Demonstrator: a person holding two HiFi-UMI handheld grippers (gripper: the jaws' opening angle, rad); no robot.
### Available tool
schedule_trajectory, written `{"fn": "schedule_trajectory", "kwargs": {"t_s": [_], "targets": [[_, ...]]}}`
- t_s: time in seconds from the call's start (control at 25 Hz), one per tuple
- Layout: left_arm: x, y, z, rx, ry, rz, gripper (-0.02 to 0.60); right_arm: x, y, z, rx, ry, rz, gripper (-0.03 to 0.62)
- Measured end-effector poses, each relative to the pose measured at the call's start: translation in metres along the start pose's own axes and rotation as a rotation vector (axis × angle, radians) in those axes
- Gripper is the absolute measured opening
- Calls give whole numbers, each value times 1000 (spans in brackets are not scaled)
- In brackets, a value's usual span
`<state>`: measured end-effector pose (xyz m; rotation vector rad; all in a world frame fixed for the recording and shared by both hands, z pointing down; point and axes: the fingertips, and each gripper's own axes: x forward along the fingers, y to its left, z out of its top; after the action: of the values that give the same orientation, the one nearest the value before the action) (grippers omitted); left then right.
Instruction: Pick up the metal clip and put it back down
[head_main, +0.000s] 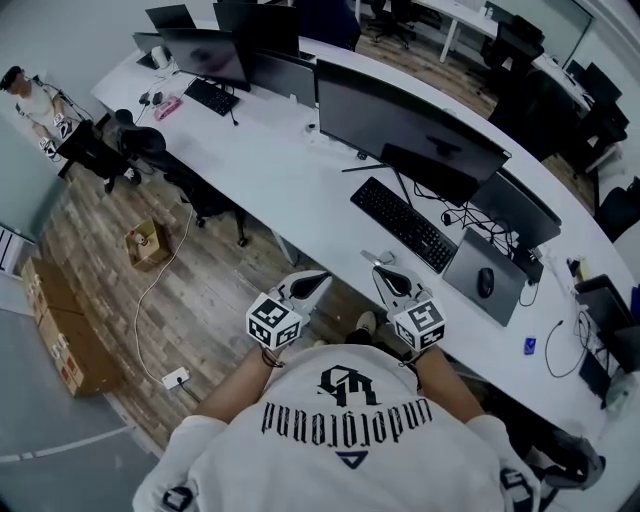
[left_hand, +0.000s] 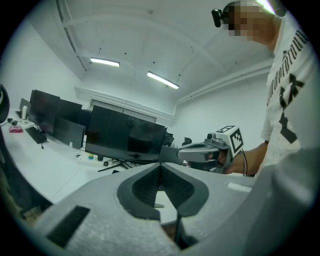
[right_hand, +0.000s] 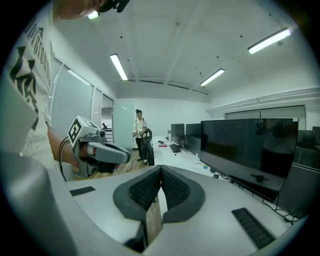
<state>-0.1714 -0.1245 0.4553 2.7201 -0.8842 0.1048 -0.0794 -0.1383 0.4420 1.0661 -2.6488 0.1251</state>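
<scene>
Both grippers closed and empty at the desk edge.
White two-jaw left gripper (head_main: 318, 280) and right gripper (head_main: 385, 270): jaws pinched together, nothing between. Small grey metal clip (head_main: 376, 258) seems to lie on the long white desk (head_main: 300, 180), 12 o'clock just off the right tips; too small to confirm.

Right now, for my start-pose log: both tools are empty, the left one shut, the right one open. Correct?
Not quite: the right tool is shut, not open. The right gripper view shows its jaws together with nothing between them. The left tool is shut and empty, as you said.
</scene>
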Motion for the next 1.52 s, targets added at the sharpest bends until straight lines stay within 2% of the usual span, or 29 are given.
{"fn": "schedule_trajectory", "kwargs": {"t_s": [0.48,0.68,0.84,1.24,1.52], "targets": [[-14,-30,22,9,-36,-90,12,-41,17,24,21,-49,-63,14],[-5,-48,27,9,-54,-110,12,-68,13,28,8,-75,-82,15],[1,-62,25,4,-50,-99,12,-89,12,19,17,-70,-83,15],[7,-144,13,41,-35,-91,12,-169,23,-8,43,-79,-69,15],[-3,-216,4,65,-41,-81,12,-232,48,-22,46,-109,-47,14]]}}
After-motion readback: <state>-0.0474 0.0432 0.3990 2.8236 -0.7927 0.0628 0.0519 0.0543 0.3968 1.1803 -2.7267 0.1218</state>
